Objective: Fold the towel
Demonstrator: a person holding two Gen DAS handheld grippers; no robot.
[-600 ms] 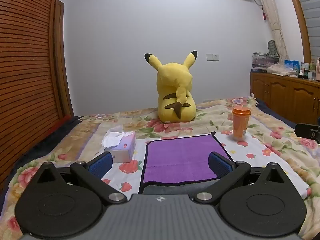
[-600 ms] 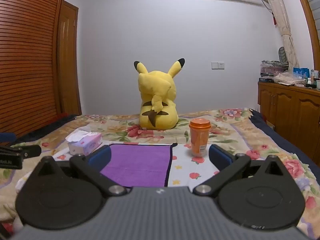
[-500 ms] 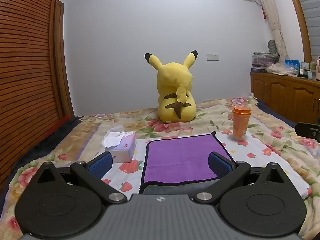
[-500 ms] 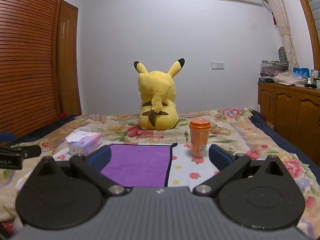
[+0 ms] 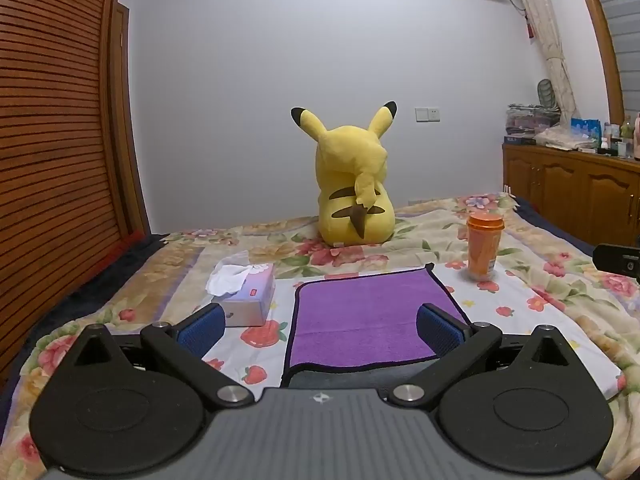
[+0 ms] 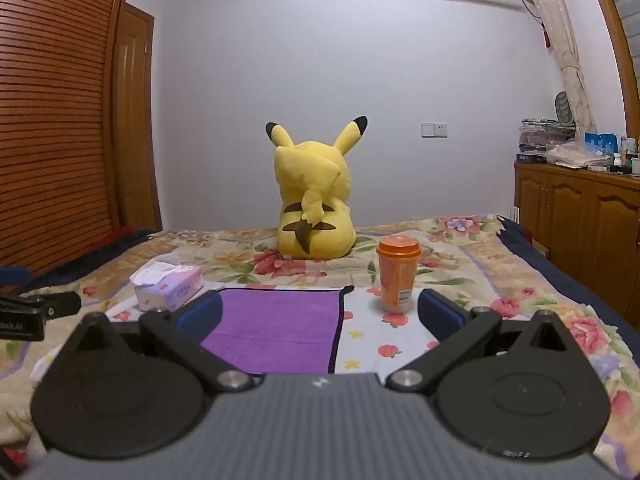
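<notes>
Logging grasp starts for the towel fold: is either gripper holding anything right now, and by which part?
Nothing is held. The left gripper and right gripper are both open, and the purple towel lies flat on the bed, ungripped.

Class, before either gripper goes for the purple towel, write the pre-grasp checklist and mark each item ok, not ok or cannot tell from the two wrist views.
1. Left gripper open, holding nothing: ok.
2. Right gripper open, holding nothing: ok.
3. Purple towel lies spread flat on the bed, nothing on top: ok.
4. Orange cup stands off the towel, beside its far right corner: ok, but close.
5. Tissue box clear of the towel's left edge: ok.
6. Near right towel corner visible for grasping: cannot tell, hidden behind the grippers.
</notes>
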